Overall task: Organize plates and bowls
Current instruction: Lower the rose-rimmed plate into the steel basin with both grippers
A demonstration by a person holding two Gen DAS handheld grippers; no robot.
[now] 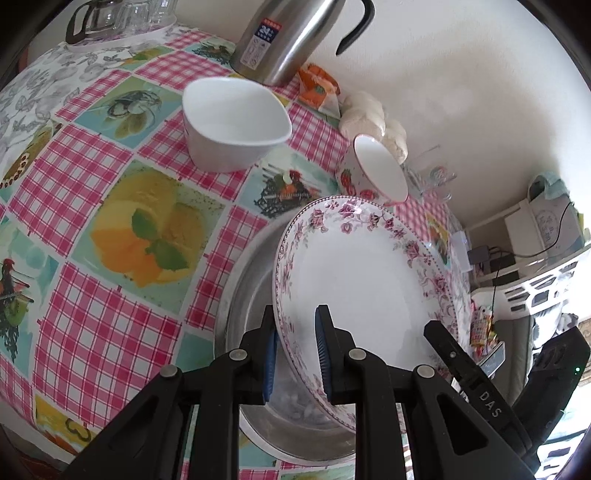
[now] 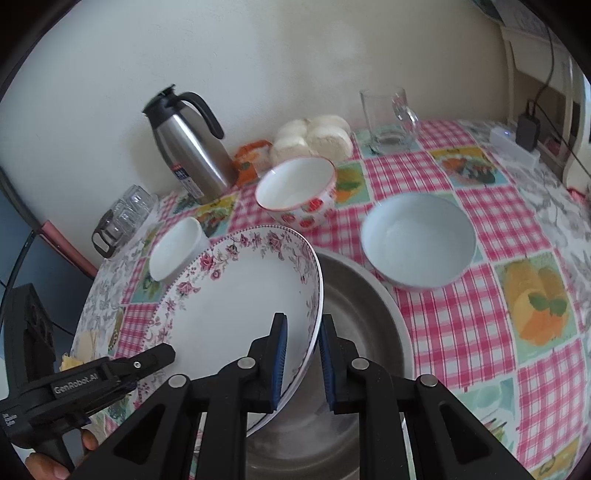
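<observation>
A floral-rimmed white plate (image 1: 354, 280) (image 2: 236, 295) is held tilted over a round metal tray (image 1: 251, 295) (image 2: 362, 317). My left gripper (image 1: 295, 354) is shut on the plate's left rim. My right gripper (image 2: 301, 363) is shut on its right rim. A white squarish bowl (image 1: 232, 122) (image 2: 177, 249) stands on the checked tablecloth. A strawberry-patterned bowl (image 1: 376, 173) (image 2: 299, 195) stands behind the plate. A pale blue bowl (image 2: 417, 240) stands right of the tray.
A steel thermos jug (image 1: 291, 33) (image 2: 188, 147) stands by the wall, next to an orange packet (image 2: 251, 158) and white buns (image 2: 314, 138). A clear glass mug (image 2: 388, 118) is at the back. Upturned glasses (image 2: 125, 214) stand at the left edge.
</observation>
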